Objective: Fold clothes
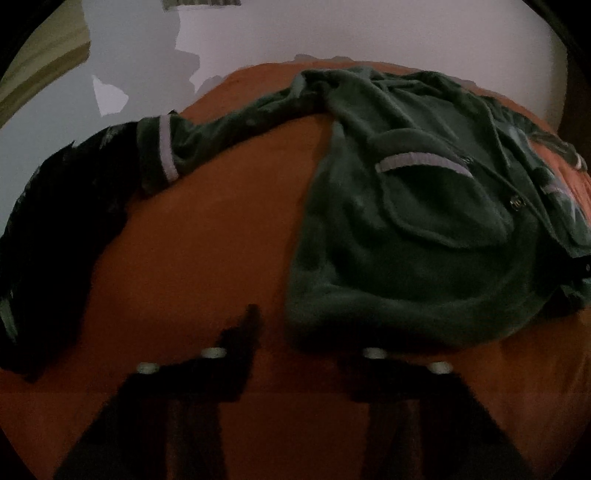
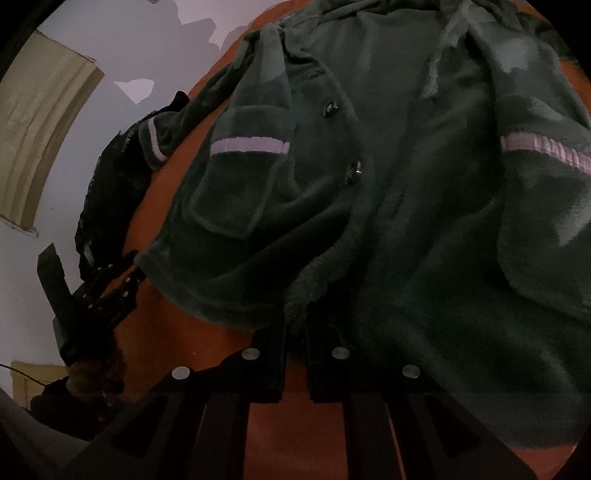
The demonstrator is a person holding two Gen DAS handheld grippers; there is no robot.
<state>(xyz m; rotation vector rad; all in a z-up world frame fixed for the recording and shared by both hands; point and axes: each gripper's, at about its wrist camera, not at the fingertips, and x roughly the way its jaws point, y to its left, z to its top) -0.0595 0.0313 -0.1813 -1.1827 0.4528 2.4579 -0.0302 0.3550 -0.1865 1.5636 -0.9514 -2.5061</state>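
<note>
A dark green fleece jacket (image 1: 406, 229) with white-striped pockets lies spread on an orange surface (image 1: 207, 229). Its left sleeve with a striped cuff (image 1: 164, 151) stretches to the left. My left gripper (image 1: 299, 332) is open, its right finger at or under the jacket's lower left hem. In the right wrist view the jacket (image 2: 406, 221) fills the frame. My right gripper (image 2: 295, 332) is nearly closed, its fingers pinching the fleece hem edge (image 2: 295, 306). The left gripper (image 2: 110, 288) shows at the left of that view.
A black garment (image 1: 62, 229) lies at the left end of the orange surface, under the sleeve cuff. A pale wall (image 1: 332, 29) is behind. A beige door or frame (image 2: 40, 140) stands at the left.
</note>
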